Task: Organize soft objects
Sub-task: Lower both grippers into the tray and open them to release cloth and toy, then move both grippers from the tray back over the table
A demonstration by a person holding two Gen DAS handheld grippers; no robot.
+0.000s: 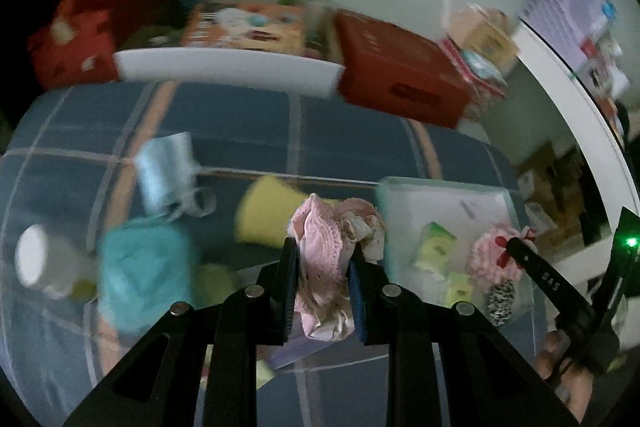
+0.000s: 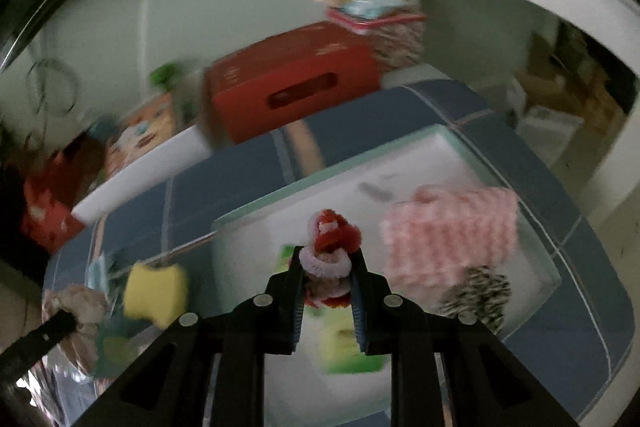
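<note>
My left tool [image 1: 322, 259] is clenched on a pink lacy cloth [image 1: 326, 255], held above the blue checked bed [image 1: 240, 123]. Beyond it to the left lie a yellow sponge [image 1: 264, 215] and a teal cloth [image 1: 144, 271]; to its right sits the white tray [image 1: 440, 191]. My right tool [image 2: 327, 263] grips a red-and-pink fuzzy ring [image 2: 332, 247] over that tray [image 2: 320, 183], with a pink striped cloth [image 2: 448, 235] and a zebra scrunchie [image 2: 478, 295] lying in it to the right.
</note>
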